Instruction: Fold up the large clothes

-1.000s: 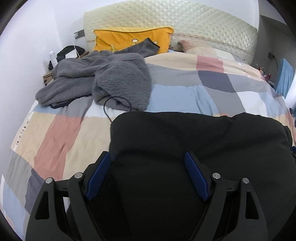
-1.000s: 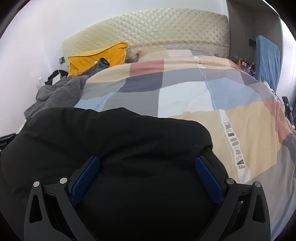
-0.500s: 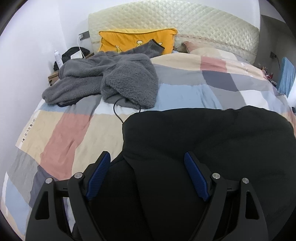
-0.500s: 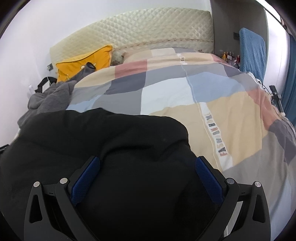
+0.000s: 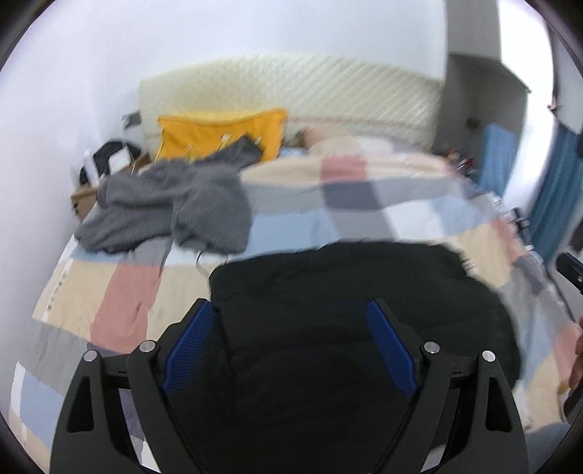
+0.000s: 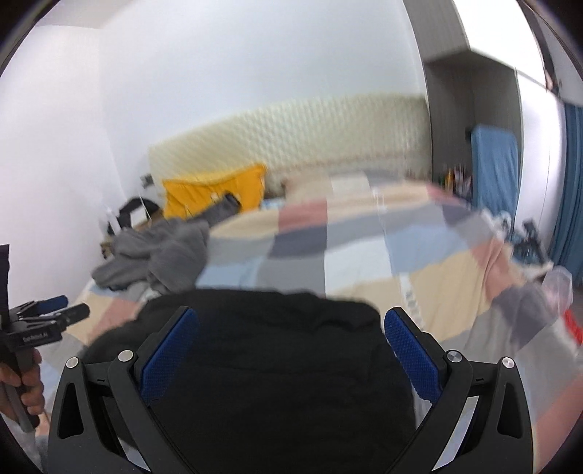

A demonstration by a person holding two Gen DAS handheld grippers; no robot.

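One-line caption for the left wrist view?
Open left gripper over black garment on patchwork bed, grey fleece beyond.

A patchwork quilt [image 5: 364,204] in beige, pink, blue and grey squares covers the bed across the middle of the frame. At upper centre stands a cream quilted headboard [image 5: 328,87], with a yellow pillow [image 5: 218,135] leaning against it at its left. A blue curtain [image 5: 557,189] hangs at the far right. White wall [image 5: 255,29] fills the top.
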